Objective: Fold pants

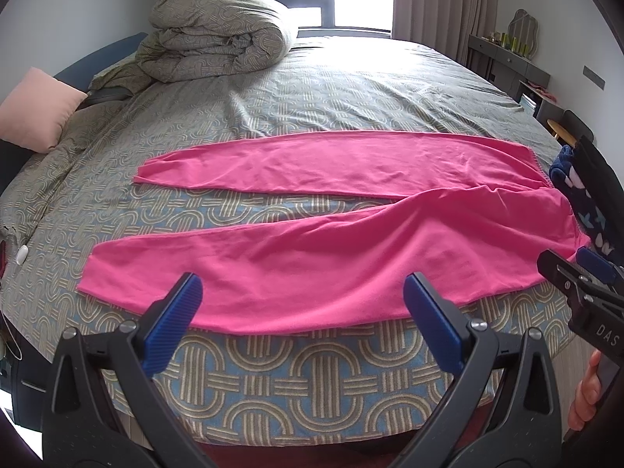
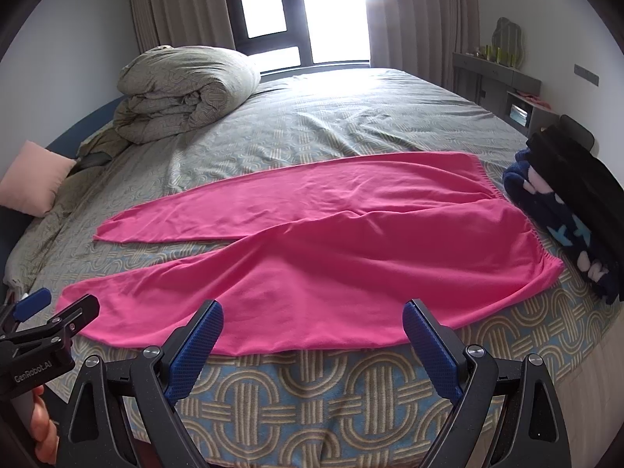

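Pink pants (image 1: pixel 312 241) spread flat on bed (image 1: pixel 312 382), legs splayed for folding | left gripper (image 1: pixel 302 312) jaws apart, empty | right gripper (image 2: pixel 312 335) jaws apart, poised at near edge.

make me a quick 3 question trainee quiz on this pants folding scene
1. True or false: the pink pants are already folded in half.
2. Which side is the waistband on? A) left B) right
3. What state are the left gripper and right gripper in?

Key:
1. False; both legs lie spread apart on the bed.
2. B, beside the dark clothes pile.
3. Both open, holding nothing.
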A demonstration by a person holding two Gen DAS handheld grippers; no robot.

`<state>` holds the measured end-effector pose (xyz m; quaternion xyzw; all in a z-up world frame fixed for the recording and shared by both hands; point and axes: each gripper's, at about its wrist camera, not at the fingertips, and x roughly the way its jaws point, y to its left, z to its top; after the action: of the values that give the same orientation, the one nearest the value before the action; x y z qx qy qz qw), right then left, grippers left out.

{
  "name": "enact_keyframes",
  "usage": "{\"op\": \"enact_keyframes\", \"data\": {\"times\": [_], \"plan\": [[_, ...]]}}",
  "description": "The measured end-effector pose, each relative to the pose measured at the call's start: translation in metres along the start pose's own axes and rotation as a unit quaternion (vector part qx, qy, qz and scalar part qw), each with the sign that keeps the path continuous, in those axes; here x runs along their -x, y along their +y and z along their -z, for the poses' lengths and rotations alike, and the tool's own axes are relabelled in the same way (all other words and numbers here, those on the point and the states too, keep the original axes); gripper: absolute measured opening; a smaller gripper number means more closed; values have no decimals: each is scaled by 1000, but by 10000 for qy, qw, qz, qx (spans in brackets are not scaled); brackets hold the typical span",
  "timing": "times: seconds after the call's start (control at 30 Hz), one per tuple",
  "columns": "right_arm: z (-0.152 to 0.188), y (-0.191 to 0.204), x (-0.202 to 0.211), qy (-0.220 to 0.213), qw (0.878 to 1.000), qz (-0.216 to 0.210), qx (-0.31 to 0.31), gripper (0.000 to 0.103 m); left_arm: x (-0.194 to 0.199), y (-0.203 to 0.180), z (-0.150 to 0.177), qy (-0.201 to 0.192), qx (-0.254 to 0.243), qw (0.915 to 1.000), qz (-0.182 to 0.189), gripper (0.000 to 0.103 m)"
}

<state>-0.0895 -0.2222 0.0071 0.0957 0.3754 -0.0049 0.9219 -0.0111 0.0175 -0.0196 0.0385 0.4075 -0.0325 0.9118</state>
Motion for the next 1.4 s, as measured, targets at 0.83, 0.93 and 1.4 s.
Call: {"op": "enact_keyframes", "data": {"times": [0.83, 0.93, 1.4], "plan": [[3, 1, 0, 40, 10000, -51, -28, 95, 3, -1, 2, 29, 35, 10000, 66, 102], [3, 1, 0, 41, 10000, -61, -32, 95, 5, -1, 3, 36, 32, 10000, 66, 102], [3, 0, -1, 101, 9999, -68, -67, 95, 3, 3, 3, 34, 73, 10000, 54, 102]]}}
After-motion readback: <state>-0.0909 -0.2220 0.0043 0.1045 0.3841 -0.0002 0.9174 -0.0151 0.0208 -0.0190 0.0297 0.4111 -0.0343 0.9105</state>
